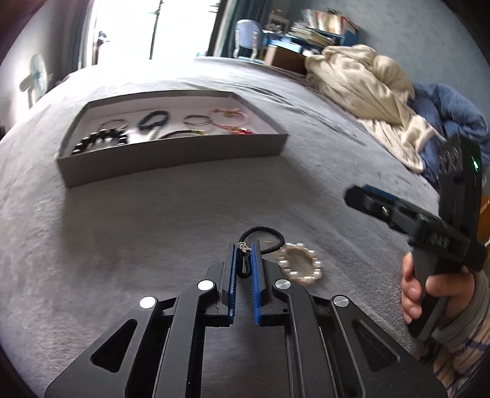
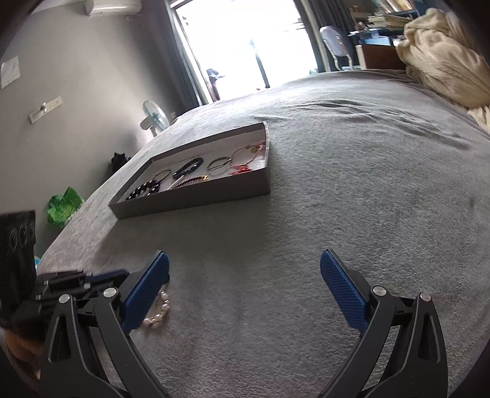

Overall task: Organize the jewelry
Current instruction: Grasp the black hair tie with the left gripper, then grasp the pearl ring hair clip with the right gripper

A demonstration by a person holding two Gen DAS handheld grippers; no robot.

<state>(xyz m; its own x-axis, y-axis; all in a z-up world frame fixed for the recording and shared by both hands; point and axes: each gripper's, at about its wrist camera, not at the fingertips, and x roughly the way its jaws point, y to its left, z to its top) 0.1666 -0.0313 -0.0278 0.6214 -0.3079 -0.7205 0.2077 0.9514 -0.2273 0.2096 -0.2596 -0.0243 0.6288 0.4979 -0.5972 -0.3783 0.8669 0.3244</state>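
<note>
On the grey bedspread (image 1: 153, 232), the left gripper (image 1: 244, 249) pinches a black hair tie (image 1: 263, 234) between its blue pads, just beside a pearl bracelet (image 1: 301, 263). The right gripper (image 2: 245, 269) hangs spread wide, holding nothing. The grey tray (image 1: 171, 156) of bracelets sits further up the bed.

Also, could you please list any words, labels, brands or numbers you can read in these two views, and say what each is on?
None is readable.
right gripper: embossed marks on its body, too blurred to read.
books: covers too small and blurred.
wall paper: no legible print.
tray: no label visible.
</note>
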